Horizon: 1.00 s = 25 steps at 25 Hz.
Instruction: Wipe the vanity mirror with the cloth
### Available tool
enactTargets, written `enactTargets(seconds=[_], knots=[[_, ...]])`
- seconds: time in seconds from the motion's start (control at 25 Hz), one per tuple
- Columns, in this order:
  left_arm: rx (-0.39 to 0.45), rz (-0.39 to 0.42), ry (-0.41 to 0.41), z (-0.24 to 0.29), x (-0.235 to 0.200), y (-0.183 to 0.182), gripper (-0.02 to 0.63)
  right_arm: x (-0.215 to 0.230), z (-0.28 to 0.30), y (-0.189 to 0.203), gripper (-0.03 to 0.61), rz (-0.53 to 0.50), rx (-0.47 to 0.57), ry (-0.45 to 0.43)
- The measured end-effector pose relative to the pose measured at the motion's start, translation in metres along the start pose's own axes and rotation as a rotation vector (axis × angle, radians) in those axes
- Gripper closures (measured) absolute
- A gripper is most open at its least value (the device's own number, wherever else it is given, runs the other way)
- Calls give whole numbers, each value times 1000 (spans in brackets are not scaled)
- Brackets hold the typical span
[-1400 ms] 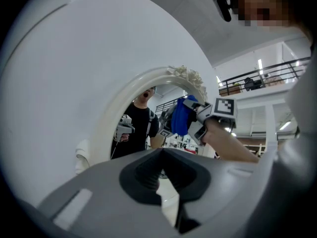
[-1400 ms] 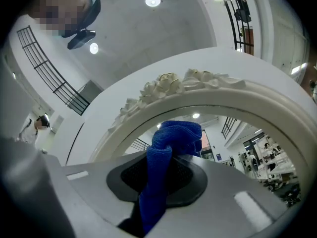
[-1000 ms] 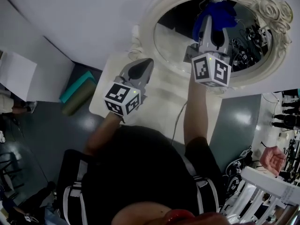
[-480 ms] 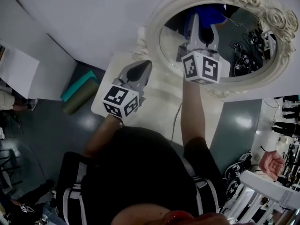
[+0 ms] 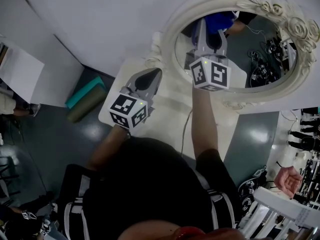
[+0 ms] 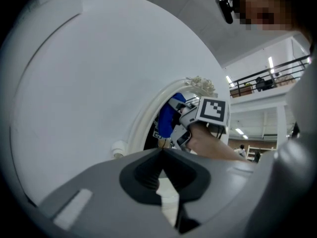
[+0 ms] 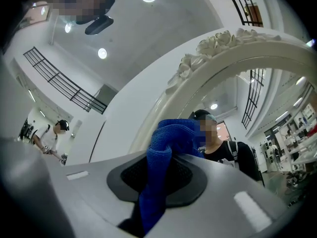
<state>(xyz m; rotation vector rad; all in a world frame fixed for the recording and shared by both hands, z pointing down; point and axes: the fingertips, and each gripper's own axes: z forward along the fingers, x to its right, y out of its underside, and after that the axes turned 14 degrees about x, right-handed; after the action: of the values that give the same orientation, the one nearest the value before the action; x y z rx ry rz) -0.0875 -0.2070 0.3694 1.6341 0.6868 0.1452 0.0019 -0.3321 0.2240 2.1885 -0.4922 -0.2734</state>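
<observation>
Shifted left across the vanity mirror [image 5: 260, 54] since a second ago: right gripper [image 5: 206, 34], clenched on the blue cloth [image 5: 220, 20] near the glass's left edge. Left gripper [image 5: 151, 78] closed, empty, beside the frame [image 5: 168, 36].

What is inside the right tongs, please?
A blue cloth is clamped inside the right tongs, bunched above them. Its pinched part is covered by the tongs; whether it touches the mirror is not visible.

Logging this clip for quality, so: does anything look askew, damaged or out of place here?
Nothing stands out. The right gripper is shut on the blue cloth up by the mirror, whose frame looks intact; the left gripper is shut, empty, above the white table.
</observation>
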Motion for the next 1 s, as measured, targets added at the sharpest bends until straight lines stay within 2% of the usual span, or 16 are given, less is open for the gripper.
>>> enactTargets(seconds=[0.4,0.68,1.0], knots=[[7,-5,0,-7,-2,-3,603,2,-7,-1,512,57,-2,-9],[10,-5,24,-9,7,-4,603,6,-31,-27,511,59,61,23],[-24,-27,111,5,39,10,603,45,-91,-60,511,12,92,131]])
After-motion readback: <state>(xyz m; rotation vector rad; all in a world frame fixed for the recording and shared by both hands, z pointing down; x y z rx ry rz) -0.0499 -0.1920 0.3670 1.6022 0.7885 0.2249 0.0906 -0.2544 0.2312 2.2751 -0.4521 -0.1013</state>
